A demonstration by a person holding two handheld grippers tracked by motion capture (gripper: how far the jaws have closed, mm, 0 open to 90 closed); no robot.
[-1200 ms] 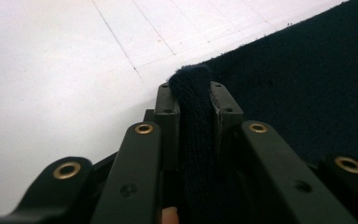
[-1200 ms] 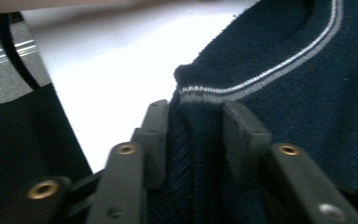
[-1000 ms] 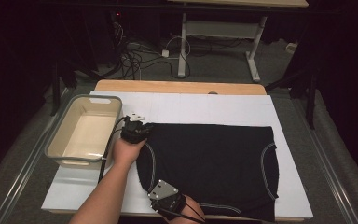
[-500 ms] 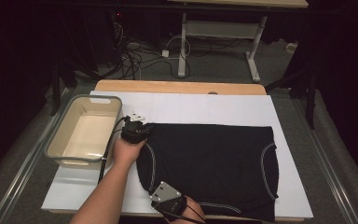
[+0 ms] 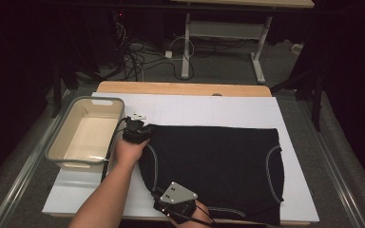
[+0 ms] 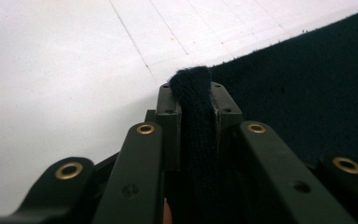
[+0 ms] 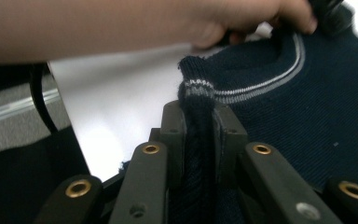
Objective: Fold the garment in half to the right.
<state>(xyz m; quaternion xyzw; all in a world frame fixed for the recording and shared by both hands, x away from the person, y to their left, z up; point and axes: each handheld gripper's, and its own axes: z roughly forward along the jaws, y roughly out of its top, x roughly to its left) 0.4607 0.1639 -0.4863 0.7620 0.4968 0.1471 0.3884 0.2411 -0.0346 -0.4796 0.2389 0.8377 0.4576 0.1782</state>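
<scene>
white board (image 5: 209, 109), dark sweater (image 5: 218, 161) flat – left gripper (image 5: 134, 129) and right gripper (image 5: 173, 205) each pinch its left edge (fold step); next, lift together.

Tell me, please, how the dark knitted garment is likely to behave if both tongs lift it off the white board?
The dark knitted garment is probably floppy: its fabric bunches into a fold between the left tongs' jaws, and likewise in the right tongs. It will likely sag between the two grips. The ribbed knit looks unlikely to slip from the pads.
</scene>
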